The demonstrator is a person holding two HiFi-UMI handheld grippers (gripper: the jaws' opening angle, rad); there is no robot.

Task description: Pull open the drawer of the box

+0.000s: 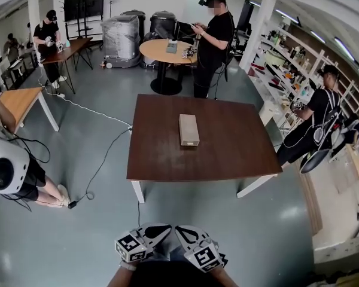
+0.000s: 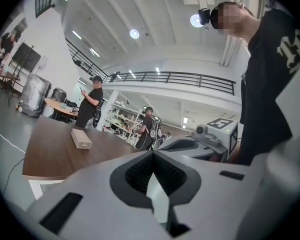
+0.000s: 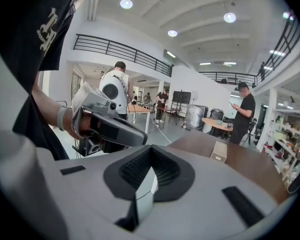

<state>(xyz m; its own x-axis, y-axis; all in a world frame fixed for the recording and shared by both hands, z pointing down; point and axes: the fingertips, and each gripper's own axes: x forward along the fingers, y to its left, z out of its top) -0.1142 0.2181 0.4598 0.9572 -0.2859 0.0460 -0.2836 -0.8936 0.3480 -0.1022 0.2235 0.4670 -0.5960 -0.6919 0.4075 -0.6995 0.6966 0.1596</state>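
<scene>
A dark brown desk (image 1: pixel 227 142) stands in an open workshop. A small tan box (image 1: pixel 188 130) lies about the middle of it, with bare wood on every side. Its long axis runs from the desk's near edge toward the far edge, and the short end facing the near edge looks like the drawer front. The left gripper (image 1: pixel 157 231) and right gripper (image 1: pixel 187 234) are held close to the person's body, well short of the near edge, side by side. Each has its jaws pressed together on nothing. The box lies straight ahead of both, the right gripper slightly more in line with it. Open floor lies between the grippers and the desk, with a cable (image 1: pixel 102 160) off to the left. One person (image 1: pixel 212 46) stands beyond the far edge and another (image 1: pixel 314 124) off the right edge.
</scene>
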